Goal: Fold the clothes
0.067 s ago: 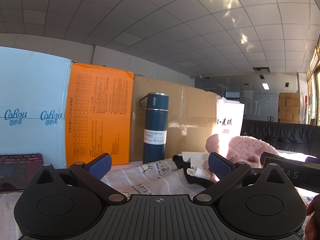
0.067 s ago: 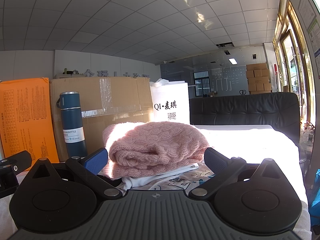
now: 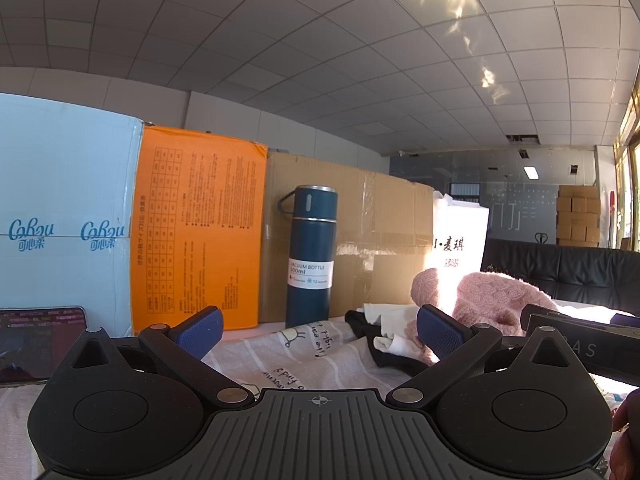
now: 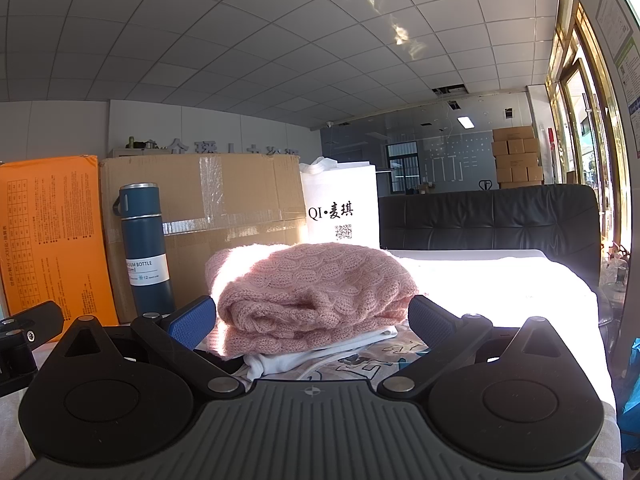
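Left gripper (image 3: pixel 318 330) spread wide, gripping nothing, aimed at the blue vacuum bottle (image 3: pixel 310 254). Pink knit sweater (image 4: pixel 310 298) folded right of that bottle, atop a white garment (image 4: pixel 320 350). Right gripper (image 4: pixel 312 318) wide open, empty, sweater just ahead between its pads, untouched.

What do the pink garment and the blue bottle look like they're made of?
The pink garment looks like soft knitted wool or acrylic yarn: cable-like stitches and a fuzzy matte surface show. The blue bottle seems to be coated metal, likely steel: smooth satin body, silvery rim and a label reading "vacuum bottle".
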A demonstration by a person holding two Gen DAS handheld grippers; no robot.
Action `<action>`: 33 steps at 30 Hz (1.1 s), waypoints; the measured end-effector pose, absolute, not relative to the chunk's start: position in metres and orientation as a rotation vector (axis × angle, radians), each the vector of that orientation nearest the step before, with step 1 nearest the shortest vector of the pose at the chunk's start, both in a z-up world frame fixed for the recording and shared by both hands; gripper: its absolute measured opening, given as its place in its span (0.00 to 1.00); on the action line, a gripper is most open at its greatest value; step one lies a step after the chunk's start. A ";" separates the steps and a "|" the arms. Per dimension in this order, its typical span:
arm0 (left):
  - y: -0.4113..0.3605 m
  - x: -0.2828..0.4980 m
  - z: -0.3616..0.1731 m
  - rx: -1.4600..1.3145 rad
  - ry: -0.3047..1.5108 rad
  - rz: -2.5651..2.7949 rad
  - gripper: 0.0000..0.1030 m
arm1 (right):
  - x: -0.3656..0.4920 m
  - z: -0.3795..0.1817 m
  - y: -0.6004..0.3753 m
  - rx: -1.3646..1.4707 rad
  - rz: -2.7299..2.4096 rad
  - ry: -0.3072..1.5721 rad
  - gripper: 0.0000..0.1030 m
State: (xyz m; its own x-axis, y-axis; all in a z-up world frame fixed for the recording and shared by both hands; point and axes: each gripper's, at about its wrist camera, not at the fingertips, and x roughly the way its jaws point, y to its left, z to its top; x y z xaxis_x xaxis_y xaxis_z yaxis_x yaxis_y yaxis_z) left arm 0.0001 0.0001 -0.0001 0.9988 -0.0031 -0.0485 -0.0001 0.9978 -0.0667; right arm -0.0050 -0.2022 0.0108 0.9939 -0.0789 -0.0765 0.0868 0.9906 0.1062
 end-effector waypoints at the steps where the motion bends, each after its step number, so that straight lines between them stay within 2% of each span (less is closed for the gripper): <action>1: 0.000 0.000 0.000 -0.067 0.048 -0.001 1.00 | -0.005 0.011 -0.202 0.112 -0.083 0.074 1.00; 33: 0.001 0.003 -0.001 -0.072 0.039 -0.008 1.00 | -0.006 0.011 -0.202 0.111 -0.073 0.069 1.00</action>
